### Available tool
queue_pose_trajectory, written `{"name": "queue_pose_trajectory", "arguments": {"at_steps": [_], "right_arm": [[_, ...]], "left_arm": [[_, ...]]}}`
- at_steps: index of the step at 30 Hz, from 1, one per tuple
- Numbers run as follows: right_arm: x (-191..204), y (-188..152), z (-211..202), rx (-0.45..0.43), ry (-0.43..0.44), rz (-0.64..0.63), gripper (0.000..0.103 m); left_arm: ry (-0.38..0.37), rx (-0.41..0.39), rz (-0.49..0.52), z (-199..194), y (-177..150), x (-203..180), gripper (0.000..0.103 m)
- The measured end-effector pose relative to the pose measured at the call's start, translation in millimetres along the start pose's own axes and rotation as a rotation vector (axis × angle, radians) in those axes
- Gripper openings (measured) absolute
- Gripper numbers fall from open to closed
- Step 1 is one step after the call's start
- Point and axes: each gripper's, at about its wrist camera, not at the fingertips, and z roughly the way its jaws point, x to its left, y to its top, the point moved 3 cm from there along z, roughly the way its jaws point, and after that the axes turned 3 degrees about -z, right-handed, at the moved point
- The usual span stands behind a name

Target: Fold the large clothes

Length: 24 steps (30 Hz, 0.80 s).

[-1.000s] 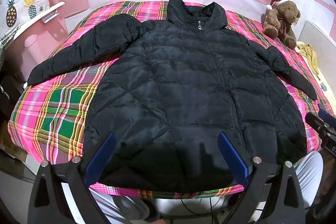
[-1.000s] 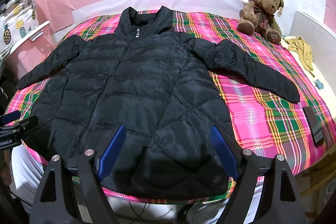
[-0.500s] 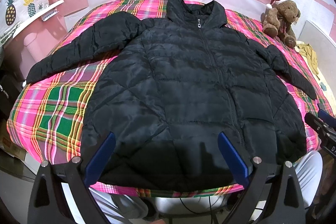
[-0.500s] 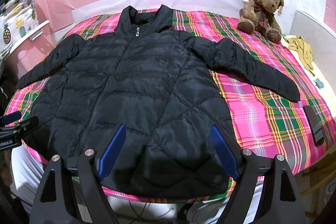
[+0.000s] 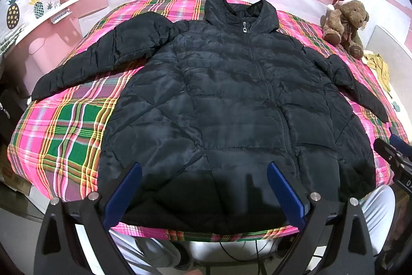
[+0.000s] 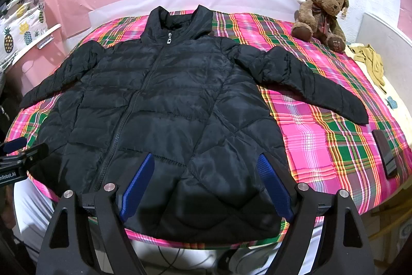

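From your left wrist view, your left tongs (image 5: 203, 187) hung wide apart above the hem, gripping nothing. The black puffer jacket (image 5: 231, 107) lay flat and zipped on the plaid bed (image 5: 61, 130), its sleeves spread. Its slick, puffy shell could have slid out of a shallow pinch, and the left sleeve (image 5: 103, 61), ending at the bed's edge, might have dropped off. From your right wrist view, your right tongs (image 6: 206, 184) were equally spread and empty. The dark phone-like slab (image 6: 386, 153) near the far sleeve (image 6: 309, 79) could have been swept away. The hem beneath the tongs sat in shadow, hard to read.
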Motion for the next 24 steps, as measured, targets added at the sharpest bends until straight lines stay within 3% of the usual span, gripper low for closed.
{"name": "queue_pose_trajectory", "arguments": {"at_steps": [15,24], "right_arm": [[6.7,8.3,17.1,0.017,0.011,-0.021,0.082],[31.5,43.7,48.3,-0.02,0.074,-0.077,0.082]], "left_arm": [[-0.004,0.011,-0.016,12.7,7.2,8.6,0.099],[-0.008,-0.016,-0.136,38.3,30.9,61.5,0.099]]}}
